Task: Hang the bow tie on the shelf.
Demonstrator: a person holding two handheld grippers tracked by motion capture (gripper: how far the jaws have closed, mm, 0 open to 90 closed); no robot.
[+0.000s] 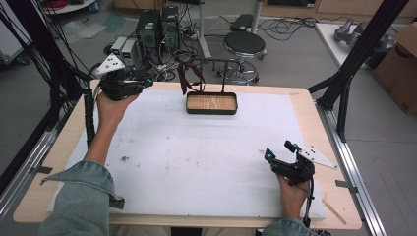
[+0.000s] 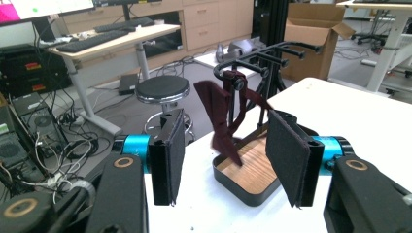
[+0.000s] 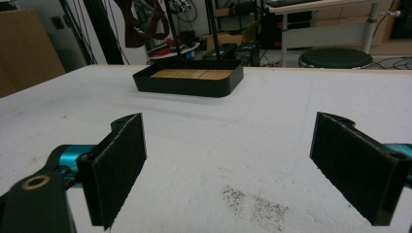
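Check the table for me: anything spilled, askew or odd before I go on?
Mostly tidy. The white mat has a patch of dark specks just ahead of the right gripper, and a smaller stain toward the left. The maroon strap hangs bunched and twisted from the rack, dangling over the tray.

The table (image 1: 314,113) has a pale wood edge under a matt white, slightly grubby sheet (image 1: 196,152). The tray (image 1: 212,110) is smooth black with a wood-grain floor. Dark red cloth (image 2: 221,116) hangs limp from a black metal rack (image 2: 272,51). Both tongs' pads (image 3: 121,165) look rough and matt.
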